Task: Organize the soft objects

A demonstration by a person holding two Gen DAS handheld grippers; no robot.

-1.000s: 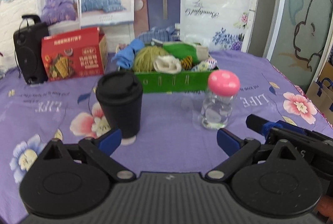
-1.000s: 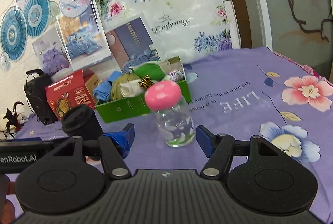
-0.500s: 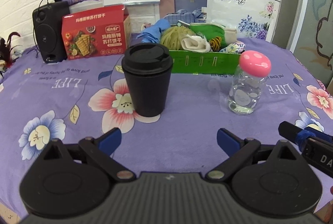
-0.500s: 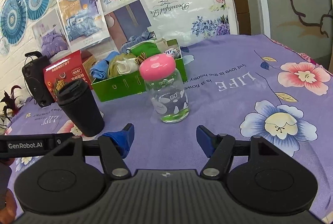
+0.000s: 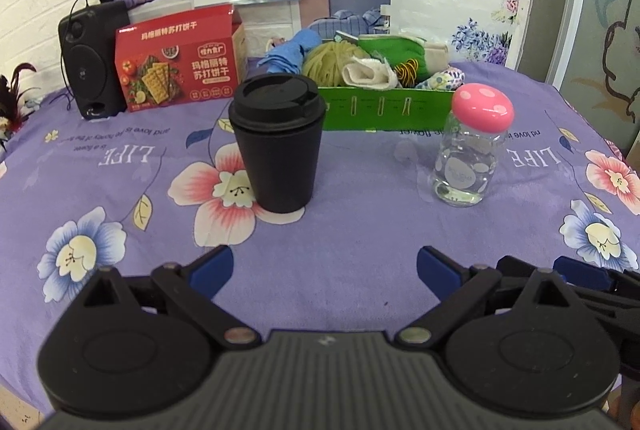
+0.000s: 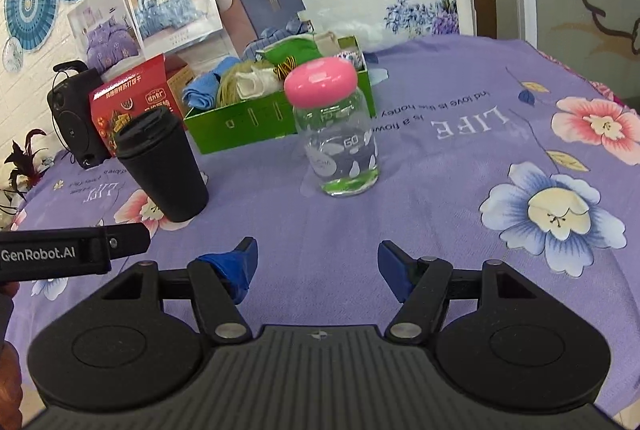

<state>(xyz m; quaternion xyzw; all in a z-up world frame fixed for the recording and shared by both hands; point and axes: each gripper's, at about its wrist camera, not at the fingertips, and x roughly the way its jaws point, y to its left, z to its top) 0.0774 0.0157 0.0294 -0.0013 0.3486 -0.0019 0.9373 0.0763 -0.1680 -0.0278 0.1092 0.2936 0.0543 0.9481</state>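
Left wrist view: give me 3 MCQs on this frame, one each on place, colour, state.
1. Where does the black cup stand relative to the green box?
A. inside it
B. in front of it, on the tablecloth
C. behind it

2. What colour is the glass jar's lid?
A. pink
B. yellow
C. black

3. How is the left hand-held gripper?
A. shut on the cup
B. shut on a towel
C. open, holding nothing

Key: 1 B, the cup's base rests on the tablecloth nearer the camera than the box; 2 A, the domed lid is pink with pale spots; 3 C, the blue fingers are wide apart with only cloth showing between them.
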